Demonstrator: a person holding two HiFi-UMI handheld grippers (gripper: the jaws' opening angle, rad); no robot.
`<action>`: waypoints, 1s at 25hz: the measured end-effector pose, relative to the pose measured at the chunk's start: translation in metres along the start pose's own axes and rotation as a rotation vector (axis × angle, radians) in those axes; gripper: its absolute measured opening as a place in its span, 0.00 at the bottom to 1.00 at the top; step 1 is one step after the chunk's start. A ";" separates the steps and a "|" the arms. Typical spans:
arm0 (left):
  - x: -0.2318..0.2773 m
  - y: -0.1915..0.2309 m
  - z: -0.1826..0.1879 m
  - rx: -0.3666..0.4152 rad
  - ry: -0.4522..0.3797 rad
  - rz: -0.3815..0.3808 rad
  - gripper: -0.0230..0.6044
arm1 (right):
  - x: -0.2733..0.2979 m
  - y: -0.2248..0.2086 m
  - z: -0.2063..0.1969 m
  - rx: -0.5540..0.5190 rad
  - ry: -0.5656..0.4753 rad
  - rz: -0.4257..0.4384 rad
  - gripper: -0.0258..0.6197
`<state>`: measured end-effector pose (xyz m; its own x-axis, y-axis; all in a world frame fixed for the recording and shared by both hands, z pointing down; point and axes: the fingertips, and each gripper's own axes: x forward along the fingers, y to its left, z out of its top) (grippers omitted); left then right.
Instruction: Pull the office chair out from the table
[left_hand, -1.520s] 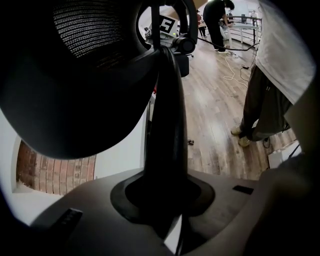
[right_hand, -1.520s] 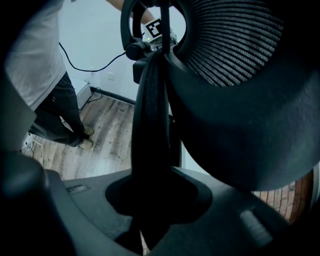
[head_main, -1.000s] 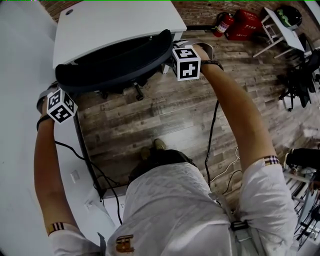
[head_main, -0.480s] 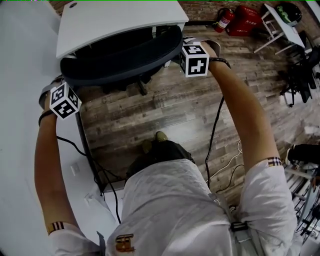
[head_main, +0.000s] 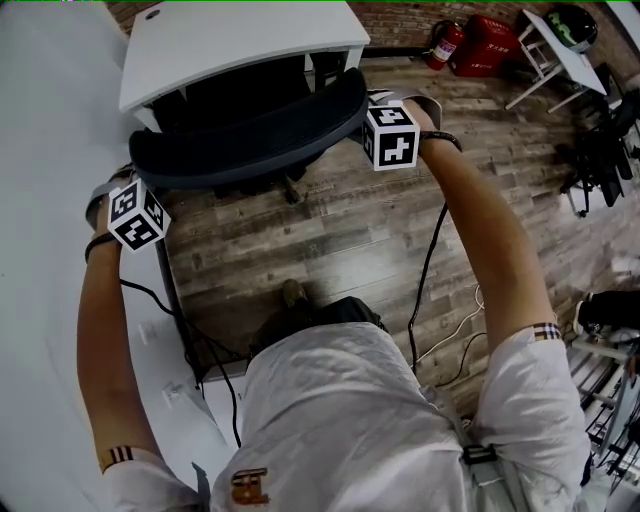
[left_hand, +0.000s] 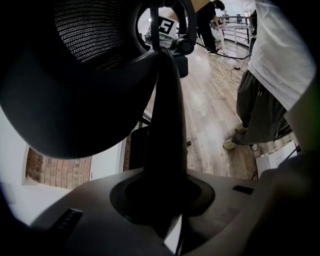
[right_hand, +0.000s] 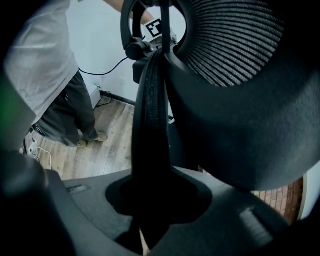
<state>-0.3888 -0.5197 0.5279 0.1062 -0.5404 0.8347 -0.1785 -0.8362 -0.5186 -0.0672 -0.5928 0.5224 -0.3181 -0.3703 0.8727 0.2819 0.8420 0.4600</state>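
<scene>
The black office chair's curved backrest (head_main: 250, 135) stands just in front of the white table (head_main: 240, 40), with its seat still partly under the tabletop. My left gripper (head_main: 138, 172) is shut on the backrest's left end. My right gripper (head_main: 362, 108) is shut on its right end. In the left gripper view the backrest's dark rim (left_hand: 167, 125) runs up out of the left gripper (left_hand: 165, 200), mesh above it. In the right gripper view the same rim (right_hand: 150, 115) is pinched by the right gripper (right_hand: 152, 197). The fingertips are hidden behind the chair in the head view.
A chair caster (head_main: 291, 190) shows on the wood floor below the backrest. A white wall and side surface (head_main: 50, 300) run along the left. A red fire extinguisher (head_main: 445, 45) and a red case (head_main: 492, 45) stand at the back right, beside a white stand (head_main: 560, 55). Cables (head_main: 425, 290) trail on the floor.
The backrest has come away from the table edge toward the person, showing more of the seat. Both grippers moved back with it, still gripping its ends.
</scene>
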 end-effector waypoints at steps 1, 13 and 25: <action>-0.003 -0.006 0.002 -0.003 0.003 0.000 0.16 | -0.003 0.007 0.000 -0.003 -0.001 0.007 0.19; -0.060 -0.104 0.036 -0.043 0.026 0.004 0.16 | -0.053 0.099 0.001 -0.043 -0.024 0.021 0.19; -0.106 -0.184 0.044 -0.044 0.033 -0.002 0.17 | -0.096 0.181 0.019 -0.040 -0.023 0.018 0.19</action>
<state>-0.3244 -0.3132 0.5268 0.0745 -0.5348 0.8417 -0.2214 -0.8318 -0.5090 -0.0026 -0.3977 0.5193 -0.3333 -0.3455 0.8772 0.3233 0.8321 0.4506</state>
